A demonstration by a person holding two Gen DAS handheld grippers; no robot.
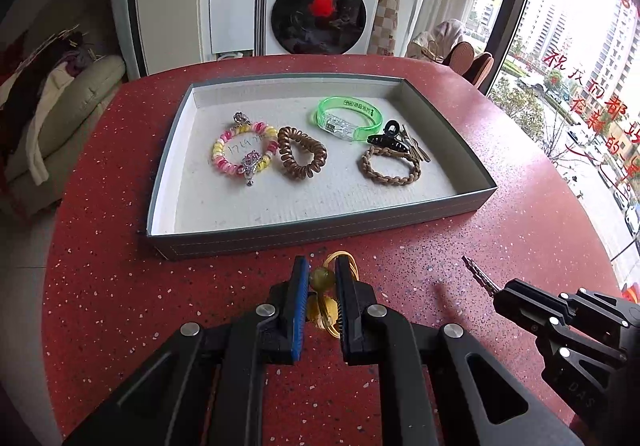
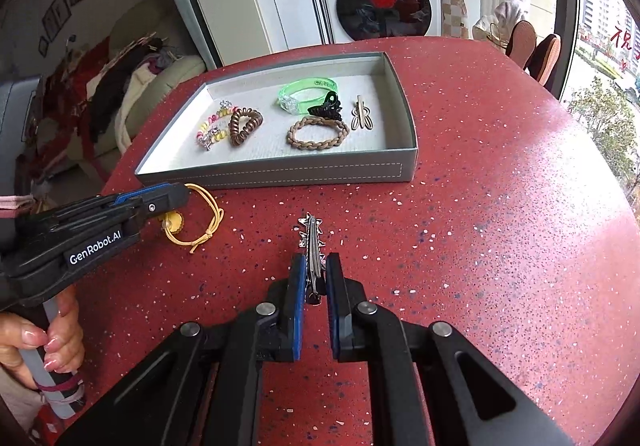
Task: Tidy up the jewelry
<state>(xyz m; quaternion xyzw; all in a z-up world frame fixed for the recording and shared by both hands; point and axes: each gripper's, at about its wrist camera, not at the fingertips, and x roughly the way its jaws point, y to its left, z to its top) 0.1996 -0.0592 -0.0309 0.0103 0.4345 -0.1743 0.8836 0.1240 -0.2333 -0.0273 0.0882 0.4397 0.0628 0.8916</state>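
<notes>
A grey tray sits on the red table and holds a pink-yellow coil bracelet, a brown coil tie, a green bangle, a black claw clip, a braided brown band and a bronze clip. My left gripper is shut on a yellow cord bracelet with amber beads, just in front of the tray. My right gripper is shut on a silver spiked hair clip, to the right of the left one.
The red speckled table is round, with its edge near a window at the right. A sofa with clothes stands to the left. A washing machine stands behind the table. A hand grips the left handle.
</notes>
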